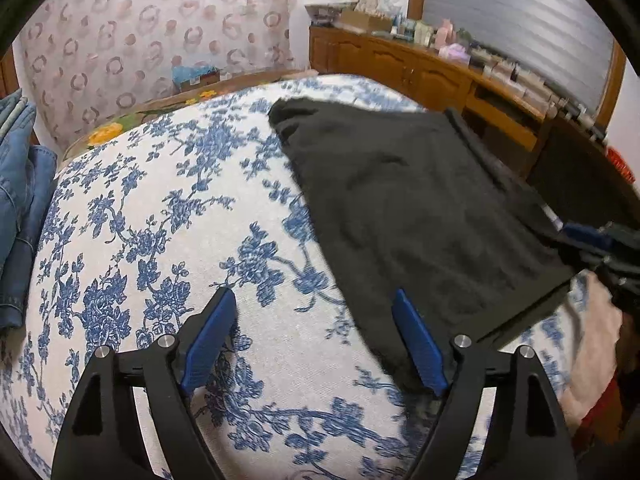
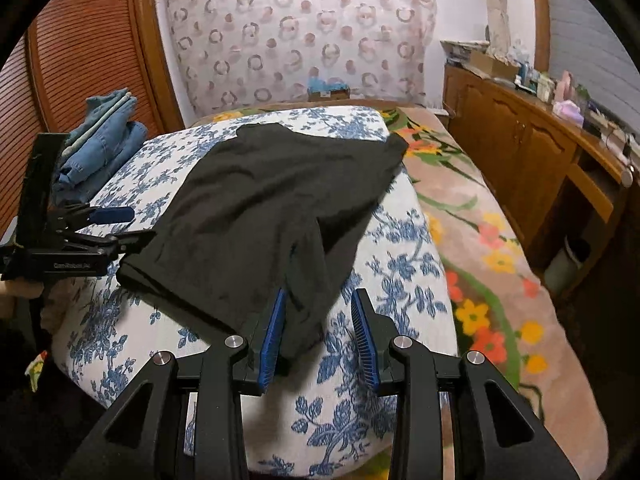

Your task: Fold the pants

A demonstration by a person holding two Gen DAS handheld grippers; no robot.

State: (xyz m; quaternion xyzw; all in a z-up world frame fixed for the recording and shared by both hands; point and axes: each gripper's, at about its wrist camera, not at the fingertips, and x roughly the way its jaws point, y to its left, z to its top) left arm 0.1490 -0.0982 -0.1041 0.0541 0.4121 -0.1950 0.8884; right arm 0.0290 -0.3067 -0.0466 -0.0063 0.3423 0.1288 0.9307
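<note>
So the black pants point(image 2: 272, 208) are lying on a cushion point(image 2: 400, 280) with a blue-and-white flower print, which sits on a bed covered by a pinkish floral blanket point(image 2: 472, 248). They look partly folded, a dark slab running from the far end of the cushion down toward the near edge.

Left claw point(image 1: 312, 340) has its fingers spread wide with nothing between them, just bare cushion fabric underneath. Its right-hand blue pad point(image 1: 420, 348) sits over the near edge of the pants, but I can't tell whether it actually touches the cloth. In the right wrist view that same claw shows up at the left side of the cushion, right by the pants' corner.

Right claw point(image 2: 320, 332) is partway apart, not clamped. The near flap of the pants hangs right against its left blue pad point(image 2: 274, 332), while the other pad stands clear over the cushion with a gap, so it isn't gripping anything as far as I can see.

Off to the side there's a stack of folded jeans point(image 2: 100, 140) next to a slatted wooden door point(image 2: 80, 40), and a wooden dresser point(image 2: 520, 136) with a bunch of small stuff on top.
</note>
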